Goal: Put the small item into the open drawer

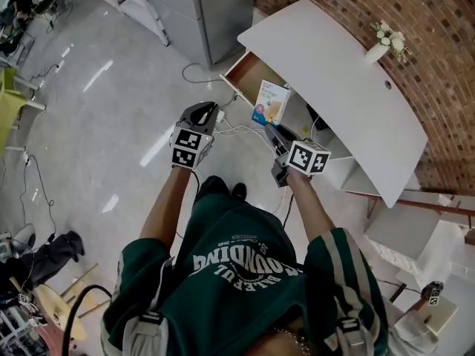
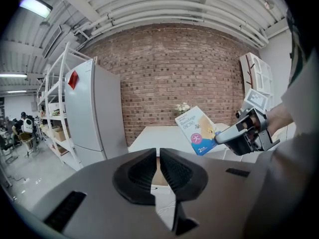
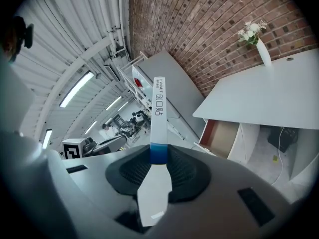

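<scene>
A small bandage box [image 1: 271, 102], white and blue, is held upright in the air just in front of the open drawer [image 1: 251, 76]. My right gripper [image 1: 272, 130] is shut on the box's lower end. In the right gripper view the box [image 3: 158, 118] stands edge-on between the jaws of that gripper [image 3: 158, 158], with the drawer [image 3: 223, 138] down to the right. My left gripper [image 1: 210, 112] hangs left of the box, its jaws [image 2: 158, 169] shut with nothing in them. From the left gripper view the box [image 2: 198, 130] and the right gripper [image 2: 246, 133] appear at the right.
The drawer belongs to a white desk [image 1: 334, 65] against a brick wall, with a vase of flowers [image 1: 386, 43] on top. A grey cabinet [image 1: 200, 10] stands left of the desk. Cables [image 1: 230, 128] lie on the floor below the drawer. A white box [image 1: 415, 239] sits at the right.
</scene>
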Tool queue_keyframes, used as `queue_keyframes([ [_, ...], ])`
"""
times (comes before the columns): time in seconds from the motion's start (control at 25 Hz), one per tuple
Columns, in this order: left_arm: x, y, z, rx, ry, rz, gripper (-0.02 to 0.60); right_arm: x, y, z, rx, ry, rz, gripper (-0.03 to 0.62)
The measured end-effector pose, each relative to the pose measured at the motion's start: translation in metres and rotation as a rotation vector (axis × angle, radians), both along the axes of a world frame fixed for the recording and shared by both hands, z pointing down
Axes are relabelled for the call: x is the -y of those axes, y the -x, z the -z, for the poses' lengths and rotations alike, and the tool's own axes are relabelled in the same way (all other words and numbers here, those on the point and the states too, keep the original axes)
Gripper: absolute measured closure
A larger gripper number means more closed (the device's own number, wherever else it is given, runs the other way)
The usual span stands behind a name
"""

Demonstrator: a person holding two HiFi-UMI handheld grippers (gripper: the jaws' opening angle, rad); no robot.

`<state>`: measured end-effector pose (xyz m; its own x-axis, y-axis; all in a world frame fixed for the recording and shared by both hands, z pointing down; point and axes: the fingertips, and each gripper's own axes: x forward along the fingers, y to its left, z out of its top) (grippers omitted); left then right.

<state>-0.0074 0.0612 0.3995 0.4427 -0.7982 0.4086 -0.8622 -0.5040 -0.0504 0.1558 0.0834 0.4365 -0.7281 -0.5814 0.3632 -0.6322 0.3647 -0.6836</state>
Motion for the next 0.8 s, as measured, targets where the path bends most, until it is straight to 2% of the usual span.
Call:
queue_keyframes([
  [0.28, 0.007, 0.003, -0.002, 0.001, 0.004, 0.02, 0.548, 0.01, 0.003, -0.009, 0.009, 0.022, 0.011, 0.484],
  [0.8, 0.036, 0.025, -0.008, -0.009, 0.01, 0.007, 0.548, 0.036, 0.027, -0.016, -0.016, 0.034, -0.006, 0.484],
])
